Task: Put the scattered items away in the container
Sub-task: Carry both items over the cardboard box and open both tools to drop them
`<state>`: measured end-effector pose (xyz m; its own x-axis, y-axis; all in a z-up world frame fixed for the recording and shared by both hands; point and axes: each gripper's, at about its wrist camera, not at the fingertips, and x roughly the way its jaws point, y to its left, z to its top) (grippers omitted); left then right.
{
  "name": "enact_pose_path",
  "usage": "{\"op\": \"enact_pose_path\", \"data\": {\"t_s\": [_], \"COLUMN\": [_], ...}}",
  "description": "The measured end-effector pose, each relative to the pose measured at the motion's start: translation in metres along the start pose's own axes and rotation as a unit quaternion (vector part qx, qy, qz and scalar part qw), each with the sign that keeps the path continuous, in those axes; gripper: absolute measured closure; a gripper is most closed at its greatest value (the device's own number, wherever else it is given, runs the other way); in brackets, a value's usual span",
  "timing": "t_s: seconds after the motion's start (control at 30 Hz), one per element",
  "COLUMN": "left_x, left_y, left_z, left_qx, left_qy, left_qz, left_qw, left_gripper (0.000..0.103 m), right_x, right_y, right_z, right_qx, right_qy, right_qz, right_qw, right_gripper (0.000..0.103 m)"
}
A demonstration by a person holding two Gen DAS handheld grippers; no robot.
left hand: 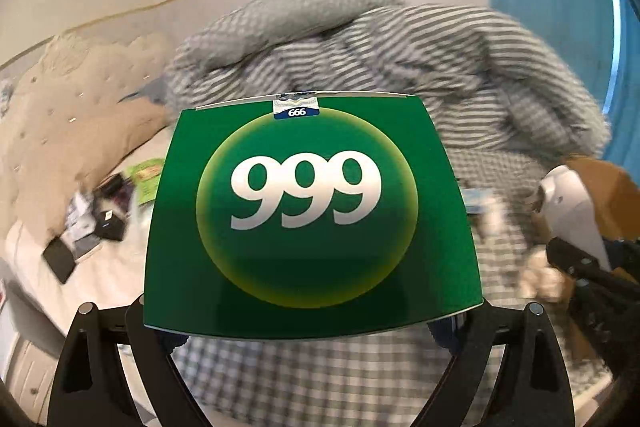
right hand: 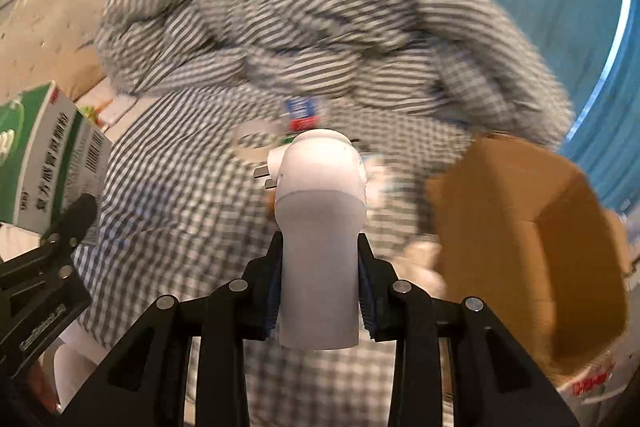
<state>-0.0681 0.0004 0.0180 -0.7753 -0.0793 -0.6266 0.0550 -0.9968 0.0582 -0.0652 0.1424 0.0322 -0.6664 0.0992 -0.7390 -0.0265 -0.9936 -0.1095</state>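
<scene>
My left gripper (left hand: 314,331) is shut on a green "999" medicine box (left hand: 312,215) and holds it flat above the checked bedsheet. The box also shows at the left of the right wrist view (right hand: 44,163). My right gripper (right hand: 320,291) is shut on a white plug-in device (right hand: 320,227) with metal prongs, held upright above the bed. It also shows in the left wrist view (left hand: 572,211). An open brown cardboard box (right hand: 520,247) lies to the right of the right gripper, its opening facing me.
A crumpled striped duvet (right hand: 300,19) fills the back of the bed. A tape roll (right hand: 252,141) and small packets (right hand: 302,113) lie on the sheet. A beige pillow (left hand: 72,131), dark small items (left hand: 104,223) and a green packet (left hand: 146,179) lie at left. Blue curtain (left hand: 552,7) at right.
</scene>
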Motion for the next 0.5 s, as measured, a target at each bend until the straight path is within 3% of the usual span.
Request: {"op": "enact_pose_path", "data": {"t_s": [0.27, 0.5], "left_x": [-0.041, -0.060], "left_y": [-0.107, -0.216], "left_z": [0.026, 0.046], "left_qx": [0.054, 0.107], "left_qy": [-0.026, -0.027], "left_qz": [-0.086, -0.185], "left_qw": [0.9945, 0.9765], "left_gripper": [0.009, 0.009], "right_x": [-0.055, -0.059], "right_y": [-0.121, -0.214], "right_z": [-0.015, -0.031], "right_qx": [0.059, 0.108], "right_qy": [-0.024, -0.007], "right_qz": [-0.077, -0.126], "right_qw": [0.995, 0.986], "right_gripper": [0.071, 0.071]}}
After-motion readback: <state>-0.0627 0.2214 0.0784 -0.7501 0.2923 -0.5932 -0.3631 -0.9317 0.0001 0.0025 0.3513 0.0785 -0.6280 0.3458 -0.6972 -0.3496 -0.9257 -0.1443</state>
